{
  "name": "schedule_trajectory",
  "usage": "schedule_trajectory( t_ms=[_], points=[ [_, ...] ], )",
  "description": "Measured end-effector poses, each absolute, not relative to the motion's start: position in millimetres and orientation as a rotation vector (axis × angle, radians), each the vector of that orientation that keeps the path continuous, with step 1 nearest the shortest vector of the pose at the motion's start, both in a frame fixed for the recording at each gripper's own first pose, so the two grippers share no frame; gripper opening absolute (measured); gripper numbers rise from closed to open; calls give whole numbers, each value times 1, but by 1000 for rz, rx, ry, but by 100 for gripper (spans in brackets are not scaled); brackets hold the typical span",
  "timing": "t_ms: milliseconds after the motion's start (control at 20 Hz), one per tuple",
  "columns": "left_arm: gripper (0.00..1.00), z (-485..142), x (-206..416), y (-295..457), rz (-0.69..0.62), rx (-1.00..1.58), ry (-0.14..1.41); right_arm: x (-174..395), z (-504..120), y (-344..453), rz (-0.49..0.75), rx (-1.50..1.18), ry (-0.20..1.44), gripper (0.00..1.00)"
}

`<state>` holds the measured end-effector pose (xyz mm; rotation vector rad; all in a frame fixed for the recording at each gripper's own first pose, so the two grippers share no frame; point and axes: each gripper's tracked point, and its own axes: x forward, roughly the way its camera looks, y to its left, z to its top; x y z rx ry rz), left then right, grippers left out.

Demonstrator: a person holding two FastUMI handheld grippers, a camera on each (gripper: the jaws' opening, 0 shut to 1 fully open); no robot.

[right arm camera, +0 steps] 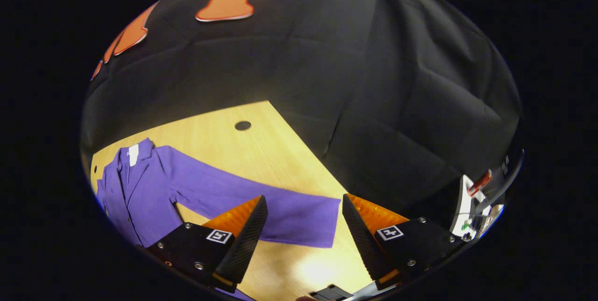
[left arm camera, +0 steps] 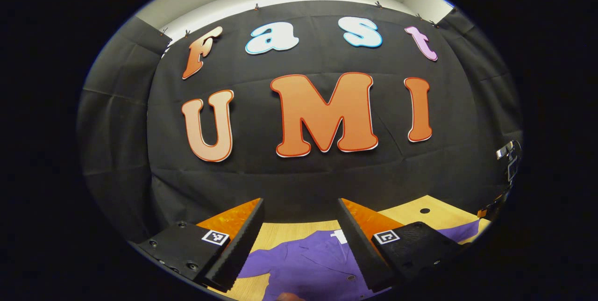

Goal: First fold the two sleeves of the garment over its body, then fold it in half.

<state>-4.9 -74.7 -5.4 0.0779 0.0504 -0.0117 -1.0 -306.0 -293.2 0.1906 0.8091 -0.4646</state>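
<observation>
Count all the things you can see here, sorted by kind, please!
Purple garment: 1
Wooden table: 1
Tools: 2, the left tool and the right tool, both open and empty
Total: 4

Each tool ends in two wedge-shaped fingers that taper forward, their inner faces ribbed like a fine saw edge. On the left tool (left arm camera: 301, 240), each finger sits on a dark, matte block studded with small round screws, and each block carries a small square black-and-white marker near the finger's root. The right tool (right arm camera: 303, 235) is built the same way, screws and markers alike.
</observation>
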Motion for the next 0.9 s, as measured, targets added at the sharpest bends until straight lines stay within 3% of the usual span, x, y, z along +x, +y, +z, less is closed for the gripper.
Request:
schedule_trajectory(
  t_ms=[900],
  points=[
    [97,-41,-34,-103,40,155,150,-6,-409,-334,-413,485,1327,93]
  ],
)
